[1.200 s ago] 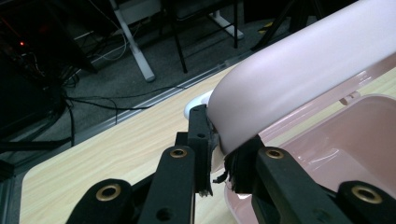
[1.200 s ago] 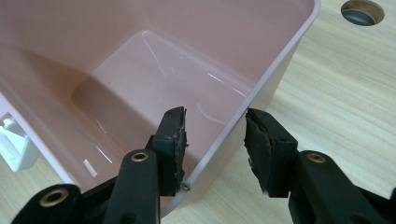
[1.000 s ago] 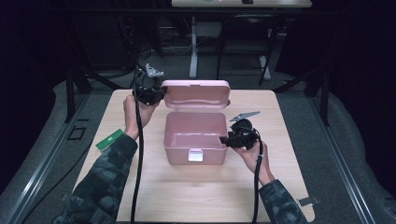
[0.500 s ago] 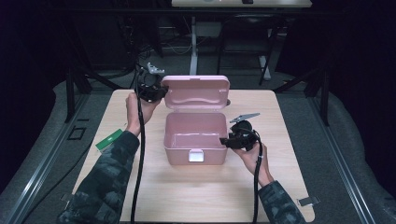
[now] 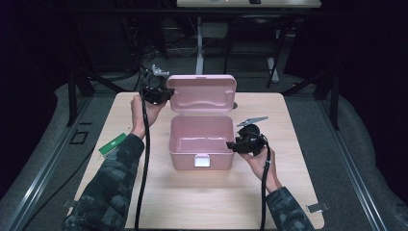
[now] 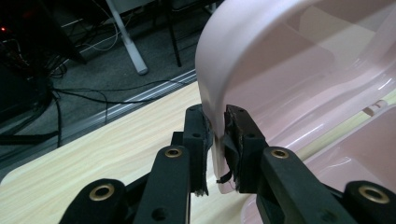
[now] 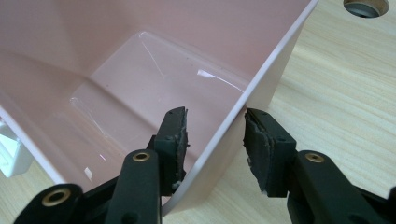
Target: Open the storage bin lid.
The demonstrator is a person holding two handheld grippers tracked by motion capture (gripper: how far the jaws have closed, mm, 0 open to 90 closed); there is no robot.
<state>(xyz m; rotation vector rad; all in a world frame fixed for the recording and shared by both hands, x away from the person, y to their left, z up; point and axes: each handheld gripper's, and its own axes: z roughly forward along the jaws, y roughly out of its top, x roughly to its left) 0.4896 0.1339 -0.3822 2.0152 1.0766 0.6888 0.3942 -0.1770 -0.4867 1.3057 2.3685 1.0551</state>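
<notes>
okay, i'm looking down at the pink box (image 5: 201, 143) sitting near the middle of the tabletop (image 5: 159, 192), its lid (image 5: 202, 94) swung up and standing at the box's 12 o'clock edge. the white latch tab (image 5: 201, 160) faces me at 6 o'clock.

my left hand-held gripper (image 5: 163, 94) is up at about 10 o'clock from the box, at the lid's left edge. in the left gripper view the left hand-held gripper (image 6: 215, 140) has its jaws nearly together with the lid's (image 6: 289, 65) curved rim between them; both pads (image 6: 198, 135) sit against the plastic, so i'm clamped on the lid. the pad rubber looks frayed at the lower end.

my right hand-held gripper (image 5: 234, 144) is at the box's 3 o'clock side, low on the right wall near the front corner. in the right gripper view the right hand-held gripper (image 7: 215, 135) straddles the box's (image 7: 140, 60) wall, one jaw inside, one outside. the inner pad (image 7: 175, 135) looks close to or on the wall, the outer pad stands off it with a clear gap, so i'd call the jaws partly open, not squeezing.

a green card (image 5: 111, 145) lies at 9 o'clock from the box, beside my left sleeve. there's a round hole (image 7: 365, 5) in the tabletop past the box's far right corner.
</notes>
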